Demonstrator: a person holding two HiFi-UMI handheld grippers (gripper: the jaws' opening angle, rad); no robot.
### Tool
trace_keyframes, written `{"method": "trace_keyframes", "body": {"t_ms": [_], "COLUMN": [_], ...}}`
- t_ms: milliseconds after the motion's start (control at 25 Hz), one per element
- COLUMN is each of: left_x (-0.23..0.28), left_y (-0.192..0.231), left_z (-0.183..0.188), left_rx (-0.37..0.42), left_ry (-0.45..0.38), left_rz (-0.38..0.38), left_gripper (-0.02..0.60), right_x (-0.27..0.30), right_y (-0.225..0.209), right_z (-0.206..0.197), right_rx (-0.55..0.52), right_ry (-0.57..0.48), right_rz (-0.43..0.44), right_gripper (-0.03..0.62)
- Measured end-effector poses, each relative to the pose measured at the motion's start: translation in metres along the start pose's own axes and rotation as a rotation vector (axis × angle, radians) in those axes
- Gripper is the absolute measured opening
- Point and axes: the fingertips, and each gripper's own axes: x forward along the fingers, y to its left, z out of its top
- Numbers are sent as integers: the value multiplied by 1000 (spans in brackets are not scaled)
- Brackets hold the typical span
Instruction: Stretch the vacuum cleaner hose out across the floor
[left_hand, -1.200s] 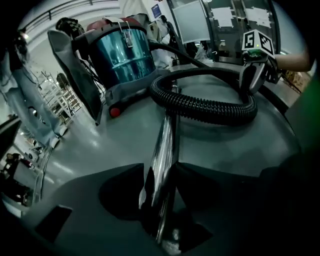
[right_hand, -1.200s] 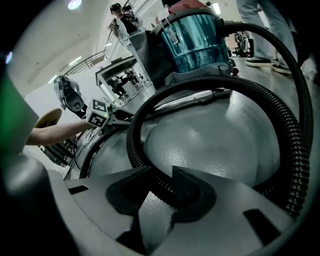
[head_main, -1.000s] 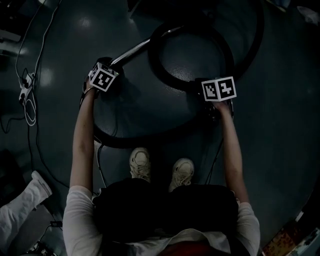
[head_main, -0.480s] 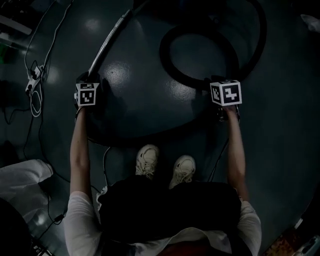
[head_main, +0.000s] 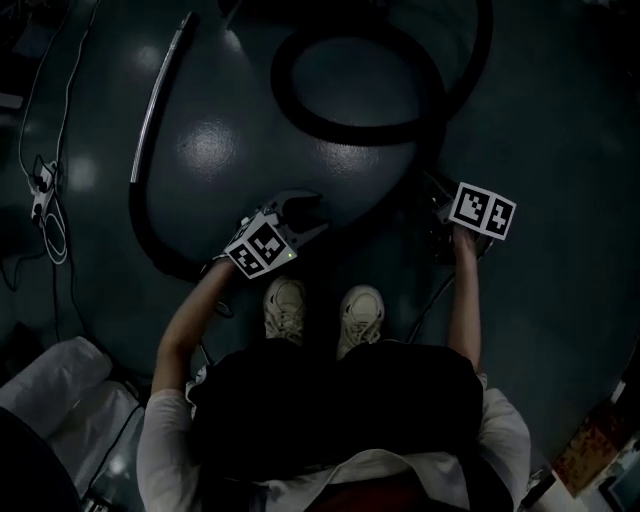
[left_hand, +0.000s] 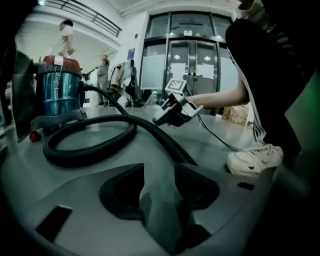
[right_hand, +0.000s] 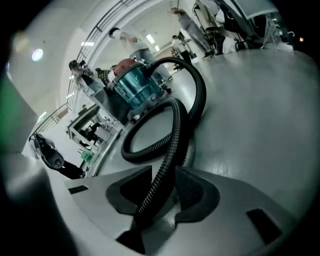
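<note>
- Head view: the left tool (head_main: 308, 212) hangs over the floor (head_main: 560, 150) near the person's shoes (head_main: 285, 308). The hose (head_main: 350, 134) lies looped ahead.
- Left gripper view: jaws apart, only bare floor between them. The hose runs to the vacuum cleaner (left_hand: 57, 92).
- Right gripper view: the right tool (right_hand: 162, 186) is clamped on the hose.

I log, by item:
- Hose (right_hand: 167, 150): black, ribbed.
- Vacuum cleaner canister (left_hand: 57, 95): teal, red lid.
- Wand (head_main: 153, 105): silver.
- Left gripper (head_main: 310, 212), right gripper (right_hand: 162, 194): grey bodies, cubes with black-and-white square markers.
- Shoes (head_main: 285, 305): off-white.
- Floor (head_main: 560, 150): dark glossy grey.
</note>
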Motion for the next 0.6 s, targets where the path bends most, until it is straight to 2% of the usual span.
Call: {"method": "trace_keyframes", "body": {"t_ms": [120, 200, 320, 440, 520, 600], "left_x": [29, 47, 65, 73, 76, 75], "left_y": [4, 6, -8, -22, -28, -27], "left_z": [30, 41, 46, 45, 39, 38], "left_rx": [-120, -164, -101, -21, 2, 3], "left_ry": [-139, -168, -128, -93, -75, -80], "left_rz": [1, -13, -67, -99, -107, -110], "left_gripper": [196, 196, 196, 196, 196, 190], "right_x": [12, 17, 11, 7, 9, 13], "right_y": [-1, 0, 4, 28, 42, 45], "right_z": [-29, -32, -42, -88, -115, -124], "right_rx": [3, 34, 112, 231, 316, 416], "right_ry": [66, 66, 113, 236, 238, 206], "right_rz": [-69, -82, -36, 86, 117, 128], "right_gripper": [137, 137, 137, 137, 137, 137]}}
